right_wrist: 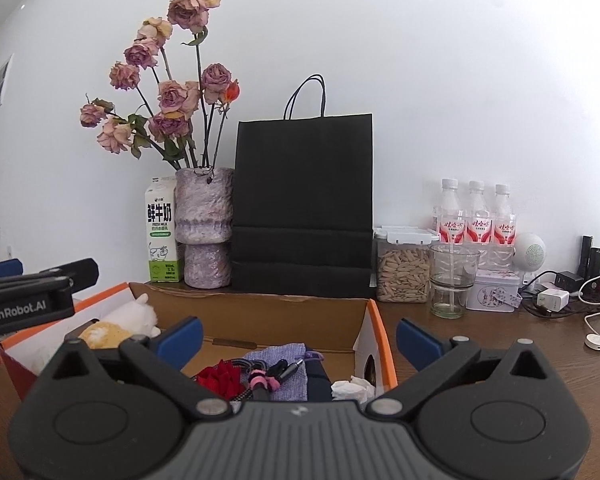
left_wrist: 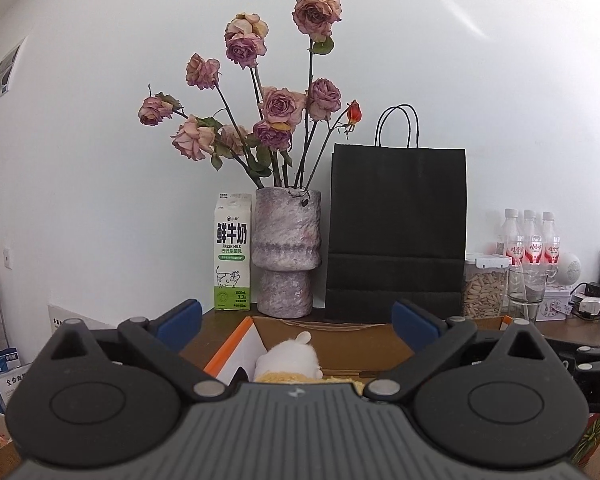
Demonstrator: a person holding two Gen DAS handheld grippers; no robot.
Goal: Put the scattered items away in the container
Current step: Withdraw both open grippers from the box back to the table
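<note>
You are holding both tools over the near edge of the cardboard box [right_wrist: 260, 312], the container for this job. Left tool [left_wrist: 296, 322]: jaws standing wide, nothing between the blue pads. Right tool [right_wrist: 300, 338]: the same, wide and empty.

Progress, judged from what is lying where: most of the work is looking done. Inside the box, at its left end, a white plush toy [right_wrist: 140, 316] is resting with a yellow plush piece [right_wrist: 104, 334] just in front of it. Toward the right end, a lilac knitted pouch [right_wrist: 278, 354] is lying on the floor of the box, with a red fabric flower [right_wrist: 220, 376] to its left, a bundled cable with pink ties [right_wrist: 262, 380] and a dark pen-like item [right_wrist: 286, 368] on top of it, and a crumpled white tissue [right_wrist: 354, 388] by the right wall.

Outside the box, on the surface to its right, a small white round puck with its cord [right_wrist: 595, 342] is lying loose; whether that counts as a scattered item I cannot tell. The surface directly below the tools is hidden.

Orientation: the box's long axis is running left to right across both views, opening facing up, flaps folded outward. The pen-like item is lying slantwise, tip toward the box's right rear corner.
</note>
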